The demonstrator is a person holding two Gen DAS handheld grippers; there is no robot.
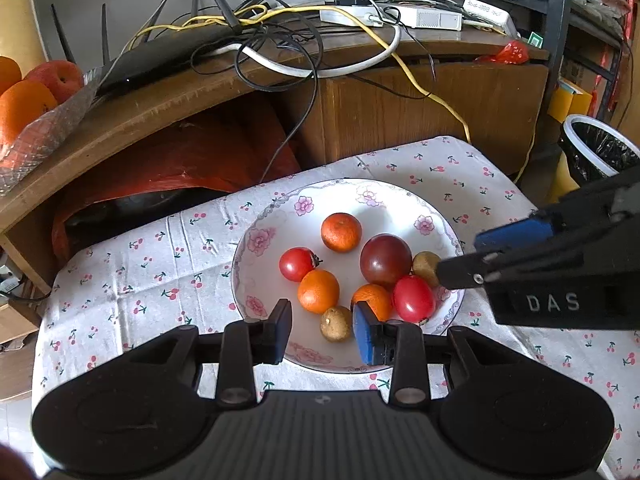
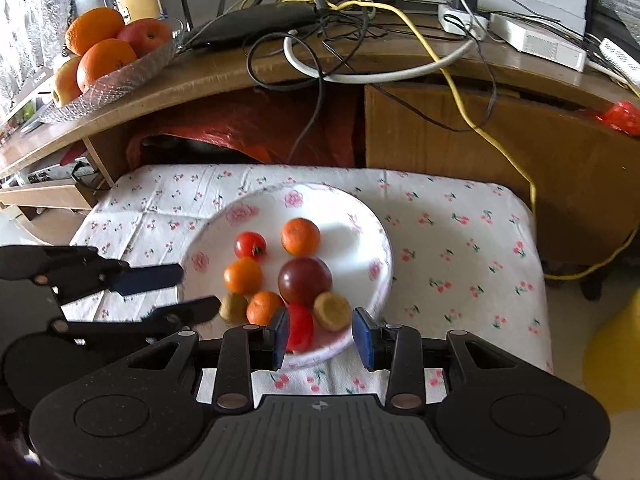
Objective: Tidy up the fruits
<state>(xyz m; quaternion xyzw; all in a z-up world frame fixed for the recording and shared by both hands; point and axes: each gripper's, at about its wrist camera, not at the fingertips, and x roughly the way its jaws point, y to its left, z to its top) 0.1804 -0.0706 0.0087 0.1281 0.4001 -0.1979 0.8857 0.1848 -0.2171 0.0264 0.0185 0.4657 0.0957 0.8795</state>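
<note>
A white flowered plate [image 1: 256,240] [image 2: 352,220] sits on a cherry-print cloth and holds several small fruits. Among them are a dark purple tomato [image 1: 385,260] [image 2: 305,280], red tomatoes [image 1: 297,264] [image 2: 250,245], small oranges [image 1: 341,232] [image 2: 300,236] and brown round fruits [image 1: 336,323] [image 2: 331,311]. My left gripper [image 1: 323,334] [image 2: 200,290] is open at the plate's near rim, a brown fruit showing between its fingers. My right gripper [image 2: 322,338] [image 1: 476,256] is open at the plate's right edge, close to another brown fruit [image 1: 426,266] and a red tomato [image 2: 300,327].
A curved wooden desk [image 1: 360,92] behind the table carries a router, white boxes and tangled cables. A glass bowl [image 2: 120,76] [image 1: 44,128] of large oranges and apples stands on its left end. A lined bin [image 1: 600,148] stands at the right.
</note>
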